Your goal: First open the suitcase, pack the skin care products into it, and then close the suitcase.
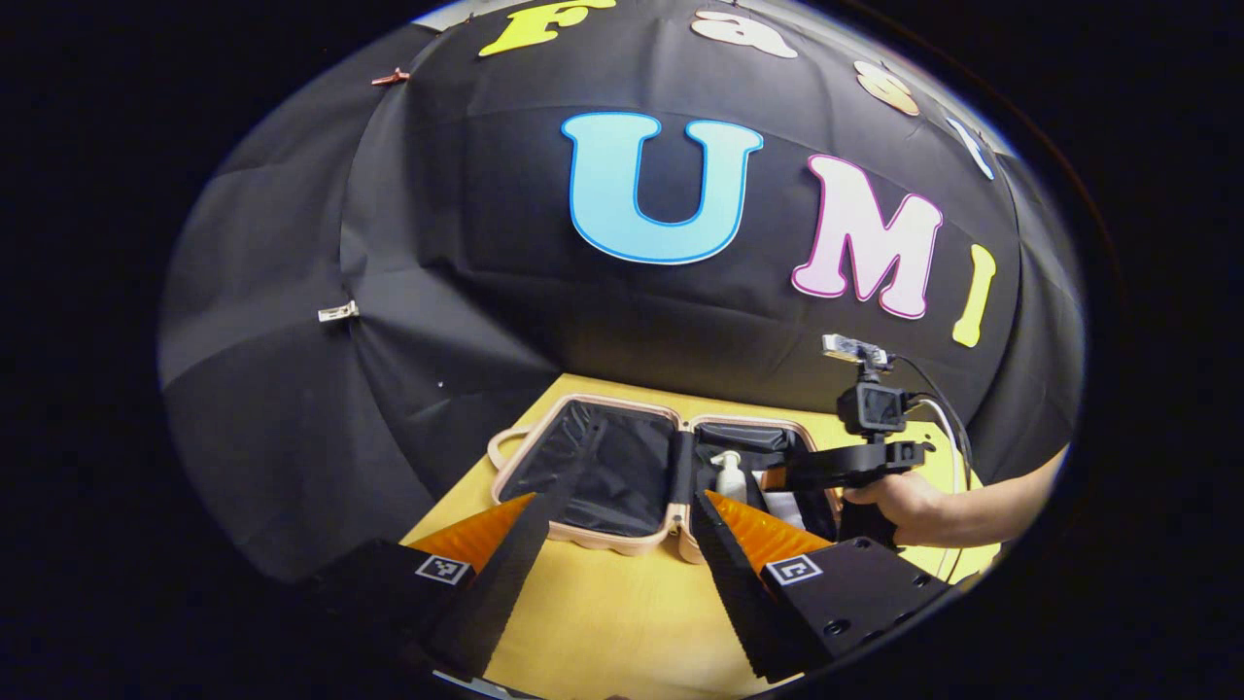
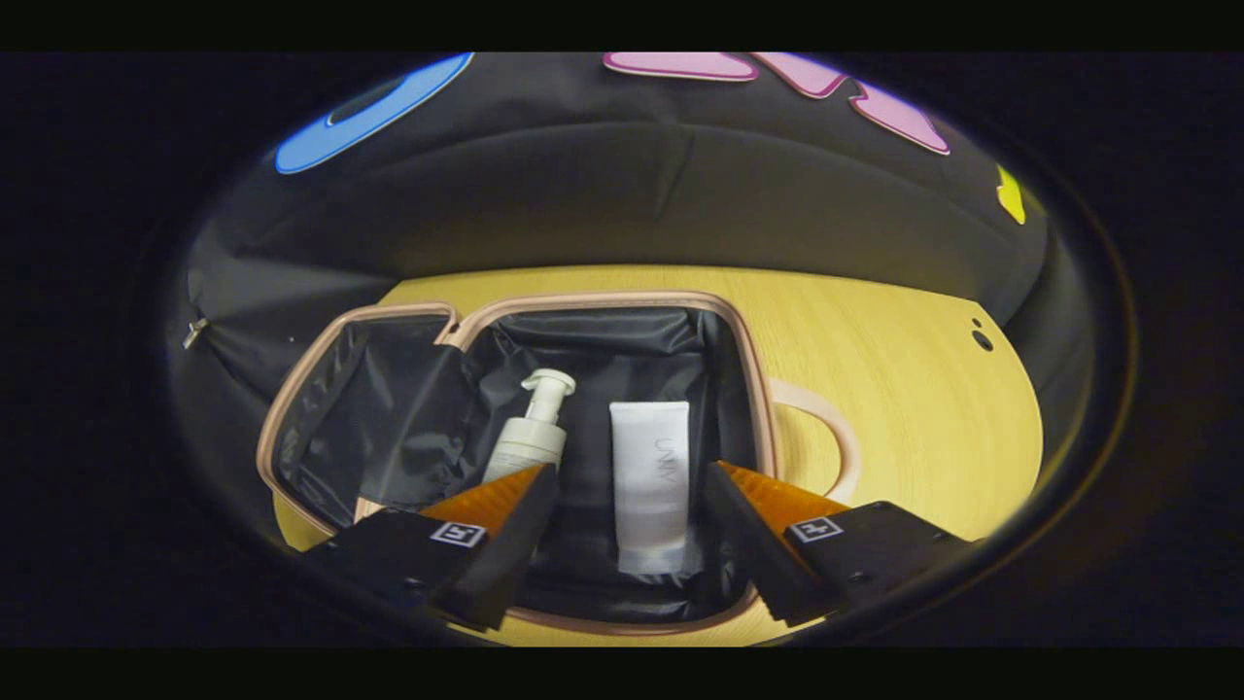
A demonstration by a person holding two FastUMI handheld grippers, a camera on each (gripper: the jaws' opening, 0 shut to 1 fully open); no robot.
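Right gripper view: right gripper [image 2: 630,506], jaws wide and empty, hovers over the open suitcase [image 2: 748,360] on the table [image 2: 904,389], its right half holding pump bottle [image 2: 530,437] and tube [image 2: 651,486]. Left gripper [image 1: 614,540] is open, empty. Packing looks done; closing comes next.

Open suitcase [image 2: 748,360], pump bottle [image 2: 530,442] beside tube [image 2: 651,481] inside, tongs [image 2: 632,476] spread above
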